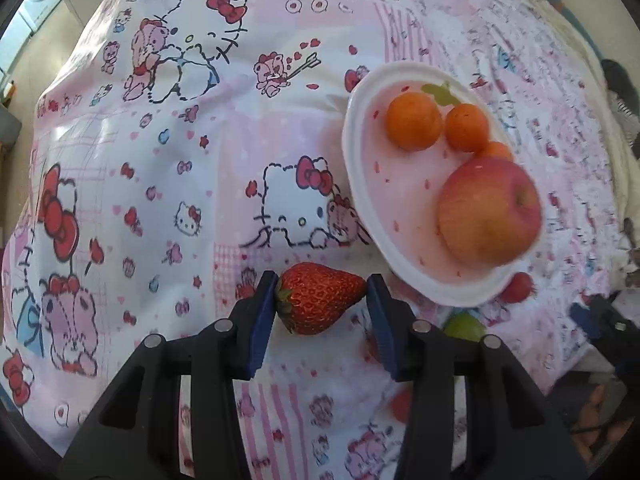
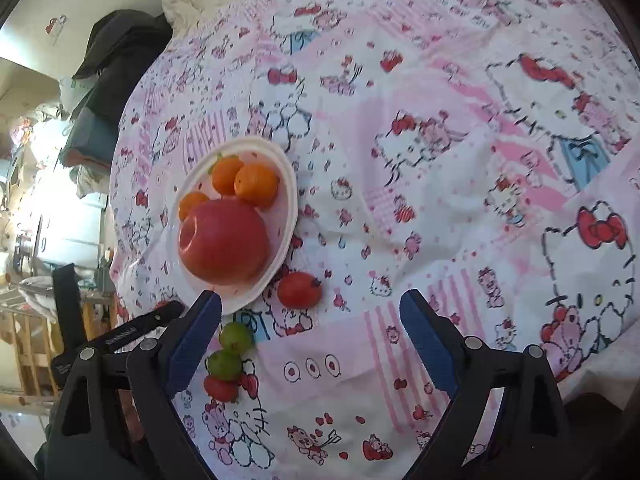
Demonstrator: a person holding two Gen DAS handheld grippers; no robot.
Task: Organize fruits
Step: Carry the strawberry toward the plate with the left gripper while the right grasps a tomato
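My left gripper (image 1: 322, 294) is shut on a red strawberry (image 1: 318, 298) and holds it above the cloth, left of and below the white plate (image 1: 360, 184). The plate holds a red apple (image 1: 490, 212) and three small oranges (image 1: 414, 126). My right gripper (image 2: 310, 312) is open and empty, just below the plate (image 2: 290, 216), with the apple (image 2: 224, 240) and oranges (image 2: 256, 184) in it. A small red tomato (image 2: 299, 289) lies on the cloth beside the plate. Two green fruits (image 2: 236, 338) and a small red fruit (image 2: 220, 388) lie by my right gripper's left finger (image 2: 192, 344).
A pink cartoon-print cloth (image 2: 440, 160) covers the table. The green fruit (image 1: 464, 326) and the tomato (image 1: 518, 288) show below the plate in the left wrist view. Dark clothes (image 2: 120, 48) and clutter stand beyond the table's left edge.
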